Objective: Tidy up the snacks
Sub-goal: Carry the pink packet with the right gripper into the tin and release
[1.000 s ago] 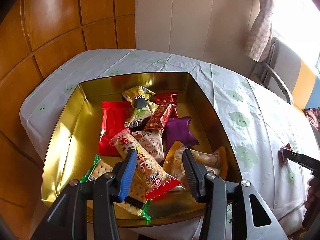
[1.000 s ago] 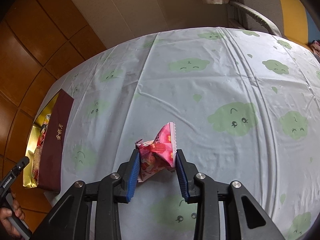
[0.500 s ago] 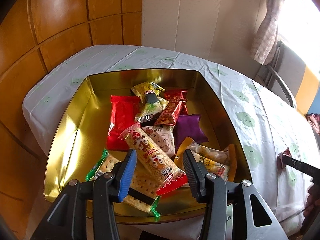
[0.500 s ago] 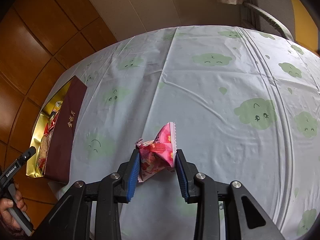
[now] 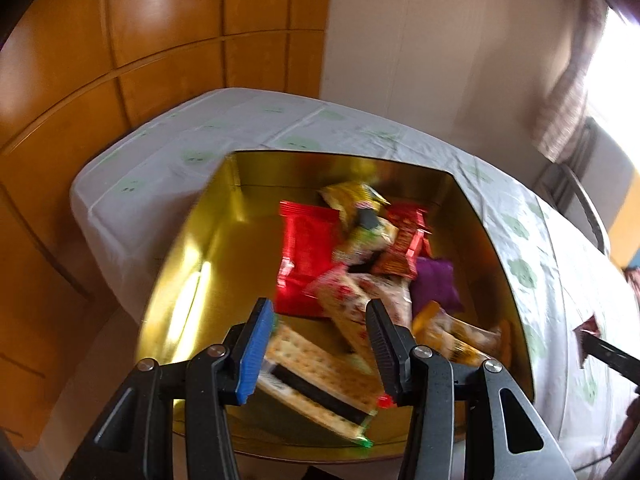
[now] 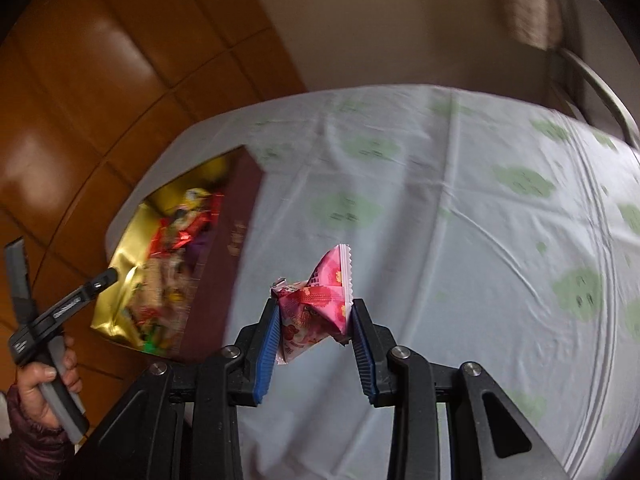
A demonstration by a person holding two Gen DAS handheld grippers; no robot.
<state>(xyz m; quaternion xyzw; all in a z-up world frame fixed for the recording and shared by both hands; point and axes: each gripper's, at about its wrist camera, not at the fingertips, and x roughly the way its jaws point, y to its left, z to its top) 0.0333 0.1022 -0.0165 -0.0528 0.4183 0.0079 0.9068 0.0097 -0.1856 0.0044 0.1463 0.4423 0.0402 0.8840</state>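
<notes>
A gold tin (image 5: 200,264) on the table holds several wrapped snacks: a red packet (image 5: 304,248), a purple packet (image 5: 434,286), a cracker pack (image 5: 320,376). My left gripper (image 5: 318,344) is open and empty, hovering over the tin's near edge. My right gripper (image 6: 314,326) is shut on a pink snack packet (image 6: 320,300) and holds it above the tablecloth, right of the tin (image 6: 120,288). The tin's dark red outer wall (image 6: 224,256) faces the right gripper. The left gripper also shows in the right wrist view (image 6: 60,312), held in a hand.
A white tablecloth with green cloud prints (image 6: 460,240) covers the table. Wooden wall panels (image 5: 120,60) stand left and behind. A chair with a metal frame (image 6: 592,80) is at the table's far right.
Both views are now blurred by motion. The right gripper has swung left with the pink packet, so the tin looks nearer. The left gripper has drawn back and shifted left.
</notes>
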